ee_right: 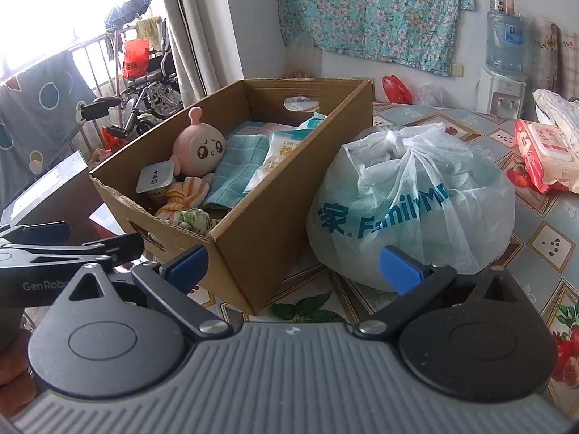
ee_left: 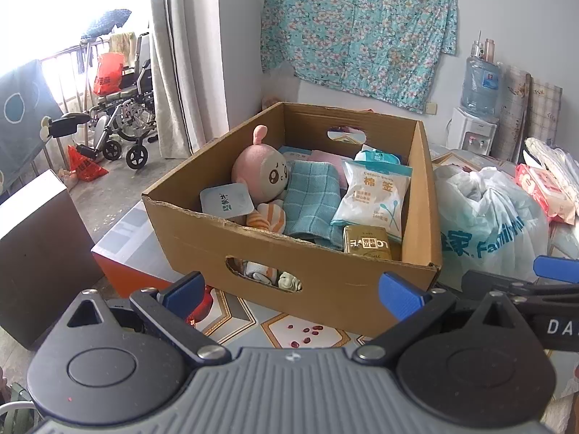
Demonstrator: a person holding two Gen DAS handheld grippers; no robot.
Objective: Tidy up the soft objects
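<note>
Both grippers hover with jaws spread wide and empty at the near edge of the patterned table (ee_right: 535, 224): the left gripper (ee_left: 291, 293) faces the near wall of the cardboard box (ee_left: 325, 275), the right gripper (ee_right: 293, 266) its near right corner. Inside the box, beyond both, lie a pink plush doll (ee_left: 260, 171), a folded teal towel (ee_left: 313, 202), a cotton-swab packet (ee_left: 372, 199) and rolled striped socks (ee_right: 186, 195). A knotted FamilyMart plastic bag (ee_right: 412, 202) rests just right of the box.

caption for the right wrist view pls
Open right tongs face a cardboard box of soft items beside a tied plastic bag.
</note>
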